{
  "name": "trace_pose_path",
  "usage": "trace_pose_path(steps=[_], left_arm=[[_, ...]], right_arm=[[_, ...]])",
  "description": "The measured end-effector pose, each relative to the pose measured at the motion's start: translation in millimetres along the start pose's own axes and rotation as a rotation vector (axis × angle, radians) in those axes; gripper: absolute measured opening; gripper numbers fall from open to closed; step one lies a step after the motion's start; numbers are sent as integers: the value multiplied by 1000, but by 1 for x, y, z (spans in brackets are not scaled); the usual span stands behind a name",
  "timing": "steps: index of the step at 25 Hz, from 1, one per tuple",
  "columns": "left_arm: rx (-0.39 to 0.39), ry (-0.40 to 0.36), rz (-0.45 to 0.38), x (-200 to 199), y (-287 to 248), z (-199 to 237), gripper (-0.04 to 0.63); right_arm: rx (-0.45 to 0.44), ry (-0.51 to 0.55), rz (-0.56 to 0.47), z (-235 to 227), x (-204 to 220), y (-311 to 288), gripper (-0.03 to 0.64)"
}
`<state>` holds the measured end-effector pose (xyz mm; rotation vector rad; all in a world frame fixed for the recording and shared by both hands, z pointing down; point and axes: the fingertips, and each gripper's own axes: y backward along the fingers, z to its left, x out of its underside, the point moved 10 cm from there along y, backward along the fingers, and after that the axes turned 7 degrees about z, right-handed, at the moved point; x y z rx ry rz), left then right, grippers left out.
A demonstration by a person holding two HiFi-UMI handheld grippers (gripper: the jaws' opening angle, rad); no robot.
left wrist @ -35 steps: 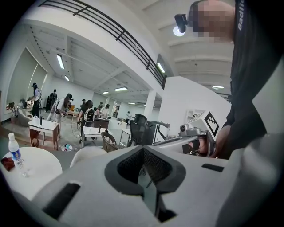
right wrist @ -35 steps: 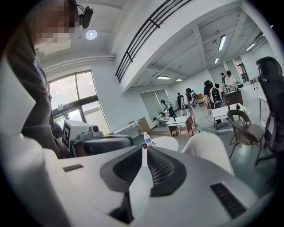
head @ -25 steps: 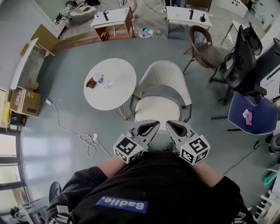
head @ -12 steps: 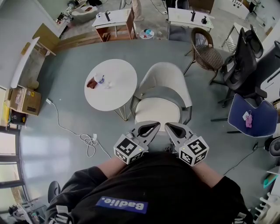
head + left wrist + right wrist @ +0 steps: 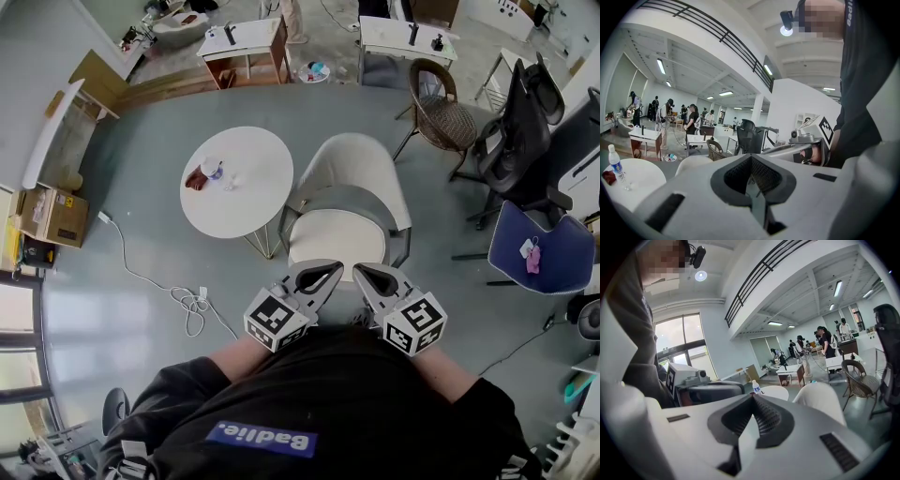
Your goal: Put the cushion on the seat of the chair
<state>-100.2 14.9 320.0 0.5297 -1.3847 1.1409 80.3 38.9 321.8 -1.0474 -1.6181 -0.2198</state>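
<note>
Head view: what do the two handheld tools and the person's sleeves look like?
Both the left tongs and right tongs are pale grey, tapered shells with dark ribbed pads. Each carries a white cube printed with black square markers. The sleeves are black.

- Chair point(image 5: 352, 173): upholstery was cream cloth, matt, with a grey band across the lower back.
- Cushion point(image 5: 337, 239): cream cloth, matt and smooth.
- Round table point(image 5: 234, 183): top was white and smooth with a low sheen; thin legs point(image 5: 267, 241) looked like brass-toned metal.
- Wicker chair point(image 5: 441, 111): dark woven cane.
- Floor point(image 5: 141, 248): grey, smooth, faintly glossy.
- Box point(image 5: 52, 217): brown cardboard, matt.
- Left gripper point(image 5: 328, 267) and right gripper point(image 5: 367, 270): shells were pale grey matt plastic; pads point(image 5: 764, 176) were black and ribbed.
- Bottle point(image 5: 615, 164): clear plastic.
</note>
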Motion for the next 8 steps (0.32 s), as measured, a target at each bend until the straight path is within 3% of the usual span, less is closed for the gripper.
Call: trace_pose_path(steps=[8], left_arm=[[-1,1,3,-2,1,0,15]], right_arm=[[-1,-12,2,0,-1,1,28]])
